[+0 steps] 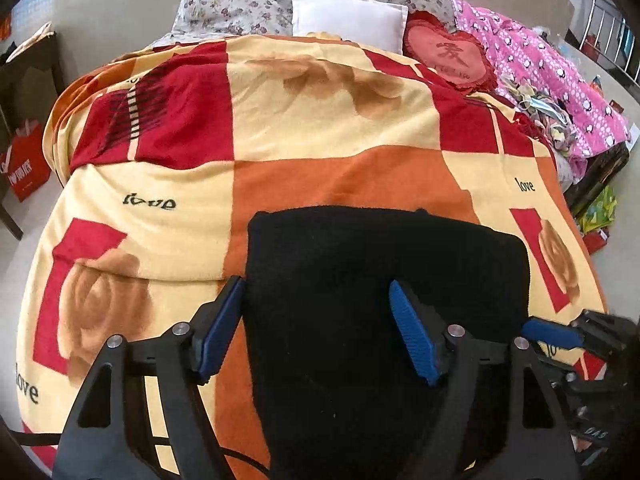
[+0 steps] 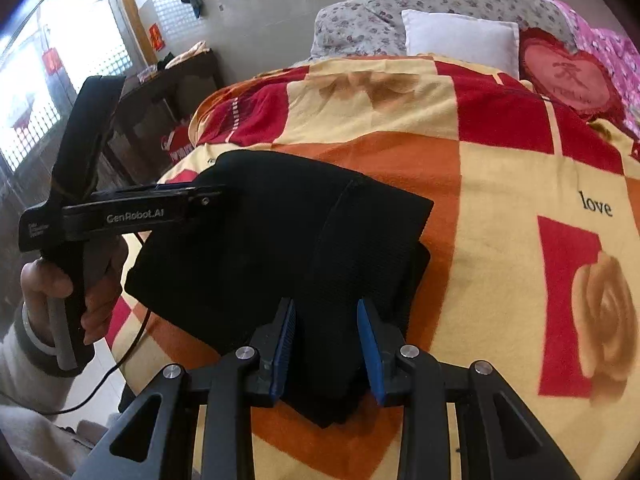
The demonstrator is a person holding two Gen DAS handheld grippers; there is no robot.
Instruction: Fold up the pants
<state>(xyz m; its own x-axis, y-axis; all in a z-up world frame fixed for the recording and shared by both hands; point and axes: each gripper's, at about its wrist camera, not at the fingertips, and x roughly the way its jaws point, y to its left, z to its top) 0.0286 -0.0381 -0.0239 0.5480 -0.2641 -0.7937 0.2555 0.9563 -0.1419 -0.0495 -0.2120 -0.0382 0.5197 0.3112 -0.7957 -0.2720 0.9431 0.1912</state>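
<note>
Lying folded into a thick black rectangle on the checked blanket (image 1: 320,128): the pants (image 1: 380,280), near the bed's front edge. Spread wide over their left edge, the left gripper (image 1: 316,320), one blue pad just off the cloth, the other above it, nothing pinched. Straddling the ribbed near corner of the pants, the right gripper (image 2: 326,344), jaws partly apart; pads close to the fabric on both sides, though hard to tell whether pressing. Gripping the left tool's handle, a hand (image 2: 68,292). Farther back, a white pillow (image 1: 344,16) beside a red heart cushion (image 1: 452,56).
</note>
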